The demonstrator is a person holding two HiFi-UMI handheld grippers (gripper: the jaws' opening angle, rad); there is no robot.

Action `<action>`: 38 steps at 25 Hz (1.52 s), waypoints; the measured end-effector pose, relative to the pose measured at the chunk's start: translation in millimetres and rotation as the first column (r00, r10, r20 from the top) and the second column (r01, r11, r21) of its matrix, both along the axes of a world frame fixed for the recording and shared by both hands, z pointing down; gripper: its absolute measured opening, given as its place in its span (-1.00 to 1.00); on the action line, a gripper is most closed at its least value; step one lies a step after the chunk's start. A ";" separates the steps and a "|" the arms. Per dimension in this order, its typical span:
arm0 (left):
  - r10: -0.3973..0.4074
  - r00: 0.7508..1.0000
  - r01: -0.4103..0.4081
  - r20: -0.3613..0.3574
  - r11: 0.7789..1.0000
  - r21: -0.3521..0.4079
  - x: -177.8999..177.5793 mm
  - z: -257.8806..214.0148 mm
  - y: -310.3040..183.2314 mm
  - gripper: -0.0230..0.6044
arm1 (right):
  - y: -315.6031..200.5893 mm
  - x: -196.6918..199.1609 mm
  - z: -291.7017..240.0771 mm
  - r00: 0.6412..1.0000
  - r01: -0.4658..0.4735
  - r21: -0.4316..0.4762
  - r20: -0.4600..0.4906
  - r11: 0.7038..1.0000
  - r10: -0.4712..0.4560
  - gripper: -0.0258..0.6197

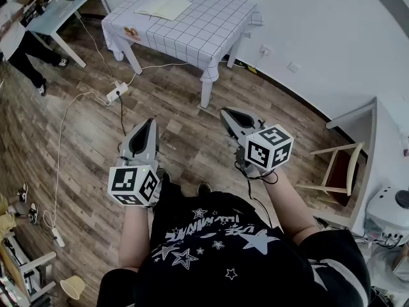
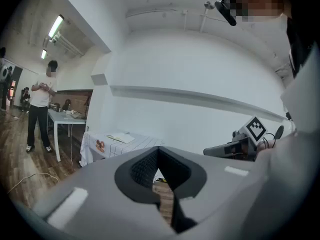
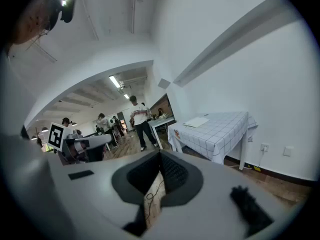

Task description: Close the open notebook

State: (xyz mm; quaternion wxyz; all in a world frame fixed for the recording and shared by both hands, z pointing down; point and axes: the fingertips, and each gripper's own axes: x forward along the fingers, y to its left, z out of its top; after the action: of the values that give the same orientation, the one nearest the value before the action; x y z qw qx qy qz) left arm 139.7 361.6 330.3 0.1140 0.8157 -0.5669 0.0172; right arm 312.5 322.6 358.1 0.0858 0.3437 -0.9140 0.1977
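Nearest to us is a black shirt (image 1: 217,248) printed with white stars and a line of lettering that we cannot read. Just beyond it we hold both tongs side by side over the wooden floor (image 1: 185,139). The left gripper (image 1: 151,125) and the right gripper (image 1: 225,112) each have their jaws pressed together on nothing, and each carries a cube of black-and-white square markers but no words. Further out a white power strip (image 1: 116,93) lies on the boards. Beyond that stands the table (image 1: 214,34) in its checked cloth. The notebook (image 1: 164,6) lies open near the tabletop's far left edge, well apart from both tongs and ahead of them. Its pages are too small to read. A small orange thing (image 1: 132,32) sits at the near left corner.
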 end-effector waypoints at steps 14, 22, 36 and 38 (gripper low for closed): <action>-0.005 1.000 0.005 -0.005 1.000 -0.006 -26.3 11.1 1.3 -0.90 | 4.3 -25.1 10.8 1.000 0.004 -0.015 -0.016 1.000 -0.005 -0.87; 0.036 0.999 -0.037 -0.038 0.999 -0.028 -63.2 24.0 -28.0 -0.90 | -25.3 -50.8 13.1 0.994 -0.107 -0.018 0.000 0.994 0.107 -0.87; 0.032 0.998 -0.033 -0.047 0.999 -0.011 -232.1 10.3 -88.5 -0.90 | -96.1 -198.1 -5.1 0.983 -0.184 0.018 -0.009 0.983 0.184 -0.87; 0.041 0.998 -0.042 -0.051 0.999 -0.003 -242.2 10.3 -93.3 -0.90 | -99.0 -201.3 -1.9 0.980 -0.195 0.020 -0.027 0.981 0.195 -0.87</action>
State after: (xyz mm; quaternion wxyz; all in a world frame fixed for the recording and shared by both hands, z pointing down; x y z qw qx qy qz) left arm -102.5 268.3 340.7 0.1296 0.8273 -0.5467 0.0000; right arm 111.2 223.7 356.2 0.0760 0.4351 -0.8763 0.1925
